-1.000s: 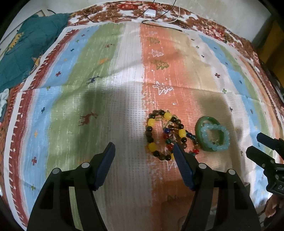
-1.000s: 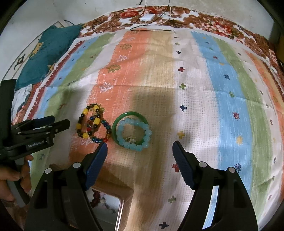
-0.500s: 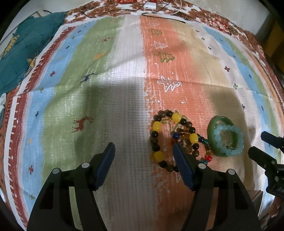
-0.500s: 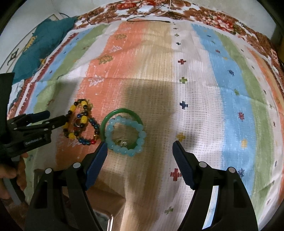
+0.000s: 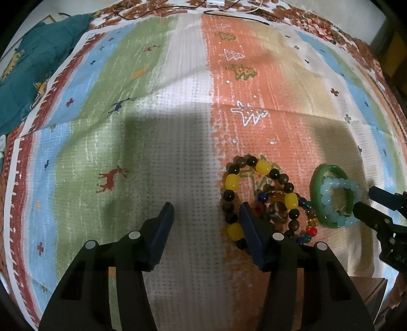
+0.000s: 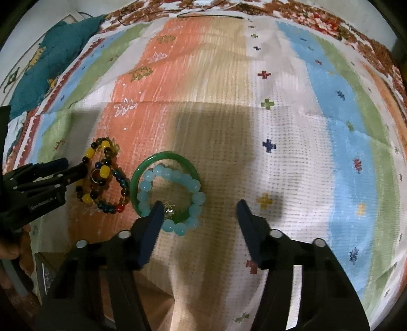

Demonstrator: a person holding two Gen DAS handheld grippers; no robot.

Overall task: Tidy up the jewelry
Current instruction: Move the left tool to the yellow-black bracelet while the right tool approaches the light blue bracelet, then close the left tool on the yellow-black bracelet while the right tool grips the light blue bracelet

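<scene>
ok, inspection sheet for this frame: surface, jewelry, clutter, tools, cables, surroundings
Surface: striped patterned cloth, creased.
Jewelry: yellow-and-dark bead bracelet overlapping a multicolor bead bracelet; green bangle with a pale blue bead bracelet lying on it.
Clutter: teal blanket at far left.
Tools: left tool open, right tool open, both empty.
Cables: black cable along far edge.
Surroundings: pale wall behind.

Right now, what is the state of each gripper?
Left gripper: open, holding nothing.
Right gripper: open, holding nothing.
</scene>
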